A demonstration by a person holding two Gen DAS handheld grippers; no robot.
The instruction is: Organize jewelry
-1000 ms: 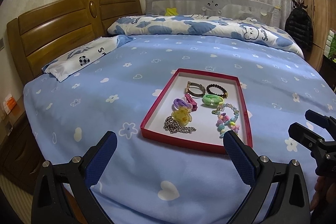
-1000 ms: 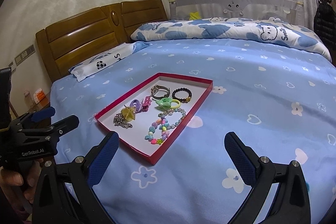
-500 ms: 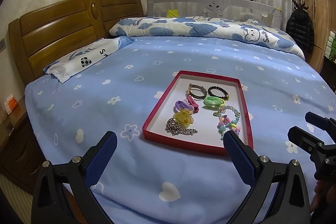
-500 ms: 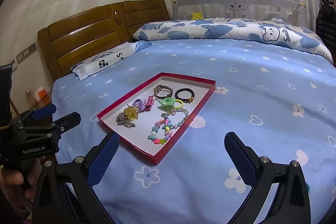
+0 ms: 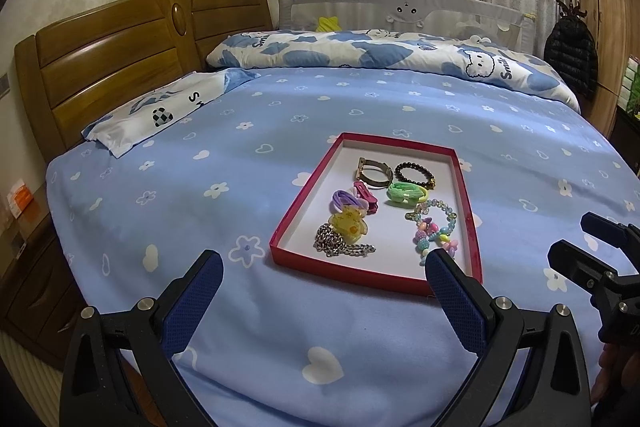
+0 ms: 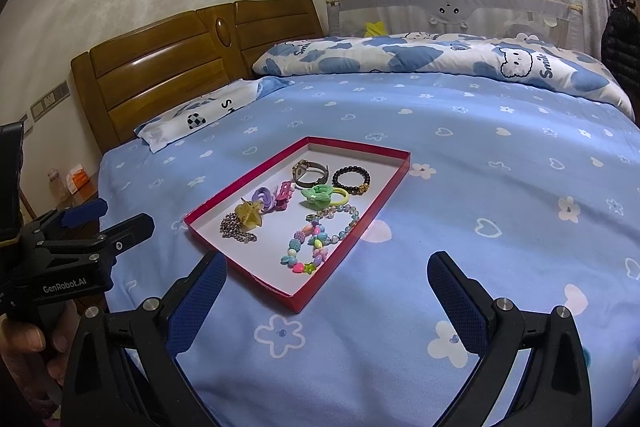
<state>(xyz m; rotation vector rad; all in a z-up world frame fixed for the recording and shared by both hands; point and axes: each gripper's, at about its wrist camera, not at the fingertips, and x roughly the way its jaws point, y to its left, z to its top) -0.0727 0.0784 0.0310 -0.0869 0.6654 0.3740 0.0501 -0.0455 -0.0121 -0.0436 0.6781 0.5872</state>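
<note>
A shallow red tray with a white floor lies on the blue bed. In it are a metal chain, a yellow clip, a purple hair tie, a pink clip, a watch, a black bead bracelet, a green hair tie and a colourful bead bracelet. My left gripper hangs open just short of the tray. My right gripper is open too, holding nothing.
The blue sheet covers the bed. A wooden headboard and pillow stand at the left, a folded quilt at the back. A bedside cabinet sits left of the bed. A hand holds the left gripper.
Both cameras have drawn back and tilted up slightly, so the tray sits a little lower in each view. Nothing in the tray has moved, and both grippers stay open.
</note>
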